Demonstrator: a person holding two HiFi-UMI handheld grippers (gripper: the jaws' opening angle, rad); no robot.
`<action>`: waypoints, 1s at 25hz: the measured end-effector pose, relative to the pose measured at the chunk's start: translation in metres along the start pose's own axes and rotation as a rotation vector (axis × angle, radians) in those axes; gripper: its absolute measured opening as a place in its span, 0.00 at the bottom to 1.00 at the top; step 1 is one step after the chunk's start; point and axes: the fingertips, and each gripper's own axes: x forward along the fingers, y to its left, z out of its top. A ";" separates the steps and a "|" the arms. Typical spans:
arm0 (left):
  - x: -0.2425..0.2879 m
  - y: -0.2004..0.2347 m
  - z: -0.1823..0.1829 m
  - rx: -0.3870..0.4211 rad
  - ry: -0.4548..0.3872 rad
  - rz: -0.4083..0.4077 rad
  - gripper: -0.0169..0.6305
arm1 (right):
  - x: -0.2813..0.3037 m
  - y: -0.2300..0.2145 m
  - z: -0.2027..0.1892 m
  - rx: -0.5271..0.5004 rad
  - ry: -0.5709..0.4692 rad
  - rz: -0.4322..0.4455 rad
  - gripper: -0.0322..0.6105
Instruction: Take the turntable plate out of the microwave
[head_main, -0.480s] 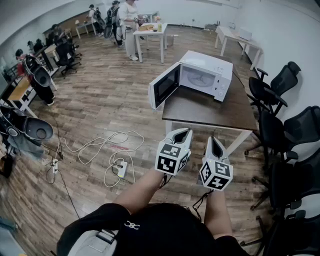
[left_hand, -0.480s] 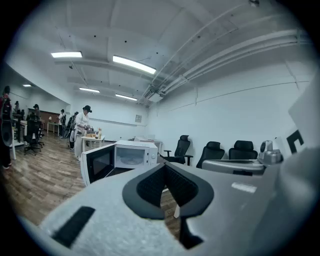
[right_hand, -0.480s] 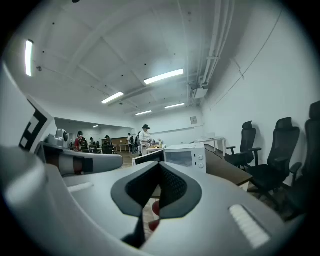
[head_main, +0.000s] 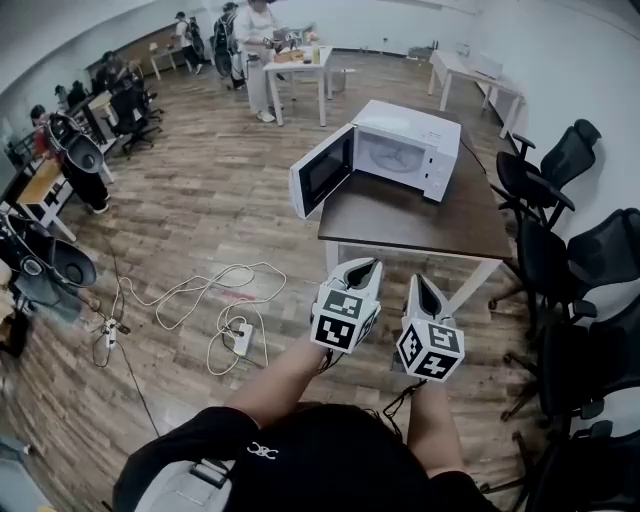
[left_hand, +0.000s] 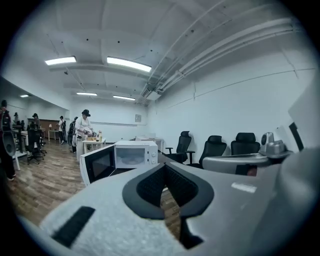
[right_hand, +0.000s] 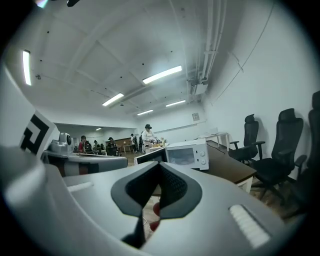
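A white microwave (head_main: 410, 145) stands on a brown table (head_main: 400, 218) ahead of me, its door (head_main: 322, 172) swung open to the left. Inside the cavity a pale round turntable plate (head_main: 390, 155) shows faintly. My left gripper (head_main: 372, 263) and right gripper (head_main: 420, 281) hover side by side short of the table's near edge, well apart from the microwave. Both have their jaws together with nothing between them. The left gripper view has the microwave (left_hand: 132, 154) beyond the left gripper (left_hand: 165, 165). The right gripper view has the microwave (right_hand: 189, 154) beyond the right gripper (right_hand: 159, 164).
Black office chairs (head_main: 545, 175) line the table's right side. Cables and a power strip (head_main: 240, 338) lie on the wooden floor to the left. People stand at a white table (head_main: 300, 65) at the back, and another white table (head_main: 470, 72) stands at the far right.
The microwave and table sit slightly further left in the head view. Both grippers keep their places and stay shut.
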 end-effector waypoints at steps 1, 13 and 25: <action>0.002 -0.002 -0.002 0.004 0.004 0.003 0.04 | -0.001 -0.003 0.000 -0.004 0.002 -0.001 0.06; 0.024 -0.023 -0.016 -0.012 0.036 0.026 0.04 | -0.003 -0.036 -0.015 -0.008 0.064 0.010 0.06; 0.053 -0.005 -0.018 -0.017 0.025 0.034 0.04 | 0.025 -0.047 -0.016 -0.024 0.053 0.017 0.06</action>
